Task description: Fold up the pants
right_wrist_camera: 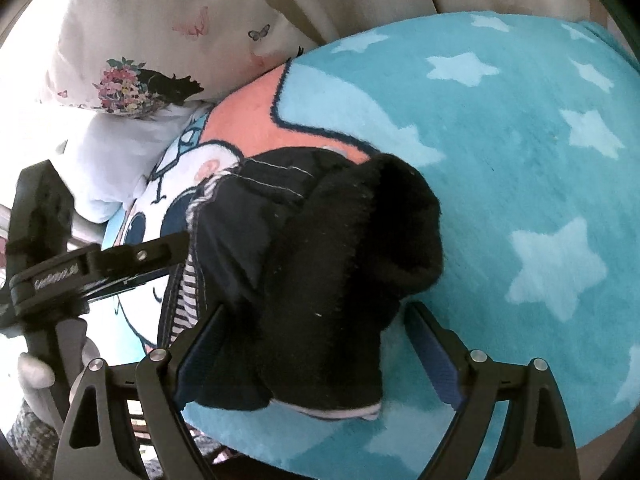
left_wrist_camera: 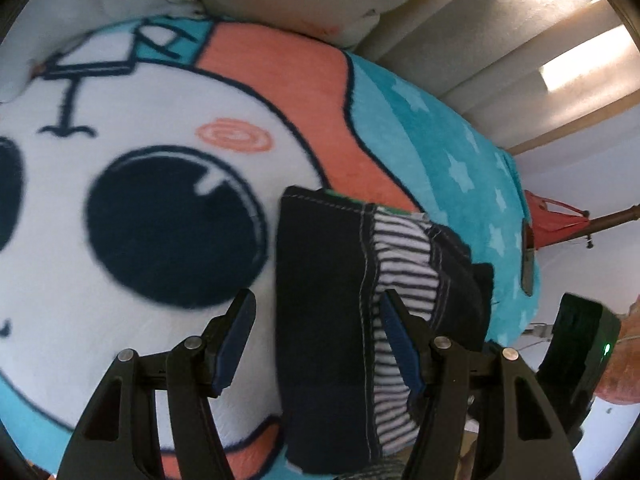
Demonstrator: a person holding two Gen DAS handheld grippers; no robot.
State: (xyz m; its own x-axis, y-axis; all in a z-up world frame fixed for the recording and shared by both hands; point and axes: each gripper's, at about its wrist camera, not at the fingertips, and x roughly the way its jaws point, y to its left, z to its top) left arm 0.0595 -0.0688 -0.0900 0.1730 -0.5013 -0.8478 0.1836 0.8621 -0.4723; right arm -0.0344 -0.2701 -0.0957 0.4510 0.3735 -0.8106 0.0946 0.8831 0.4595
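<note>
Small dark navy pants (left_wrist_camera: 324,320) with a striped lining (left_wrist_camera: 400,280) lie in a folded bundle on a cartoon fleece blanket (left_wrist_camera: 140,112). My left gripper (left_wrist_camera: 316,308) is open, its fingers on either side of the pants' near end, holding nothing. In the right wrist view the pants (right_wrist_camera: 320,264) look bunched, with a dark fuzzy fold on top. My right gripper (right_wrist_camera: 316,320) is open around that bunched end. The left gripper's body (right_wrist_camera: 80,272) shows at the left of the right wrist view.
The blanket (right_wrist_camera: 520,160) is turquoise with pale stars, plus a white face with big dark eyes and a coral band. A floral pillow (right_wrist_camera: 140,48) and beige cushions (left_wrist_camera: 500,40) lie beyond it. The right gripper's body (left_wrist_camera: 576,352) shows at right.
</note>
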